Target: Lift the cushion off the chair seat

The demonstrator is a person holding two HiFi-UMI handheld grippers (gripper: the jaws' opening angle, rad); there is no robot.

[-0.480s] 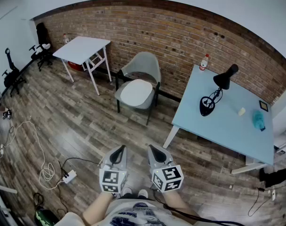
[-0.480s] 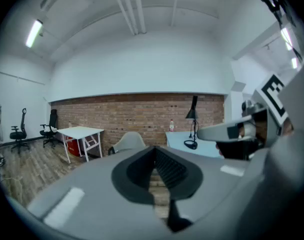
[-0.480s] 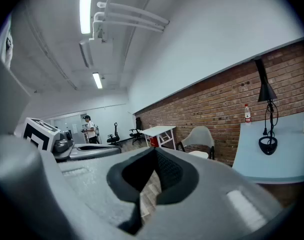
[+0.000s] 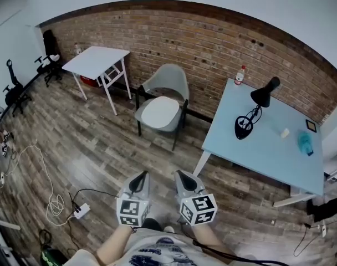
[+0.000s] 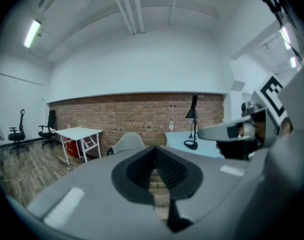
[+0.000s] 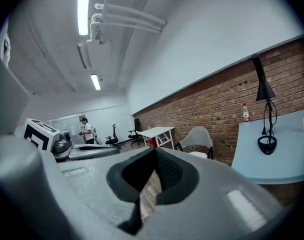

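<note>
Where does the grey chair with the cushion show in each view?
Head view: chair upper centre, against the brick wall.
Left gripper view: chair back left of centre, just above the jaws.
Right gripper view: chair right of centre.
Shared landmark: white table left of the chair in every view.

White table (image 4: pixel 96 60), brick wall (image 4: pixel 213 43), black lamp (image 4: pixel 244 126) and bottle (image 4: pixel 240 75) on blue table (image 4: pixel 263 148), power strip (image 4: pixel 82 208)

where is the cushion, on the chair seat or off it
On the seat. The white cushion lies flat on the seat of the grey chair, and nothing is touching it.
</note>
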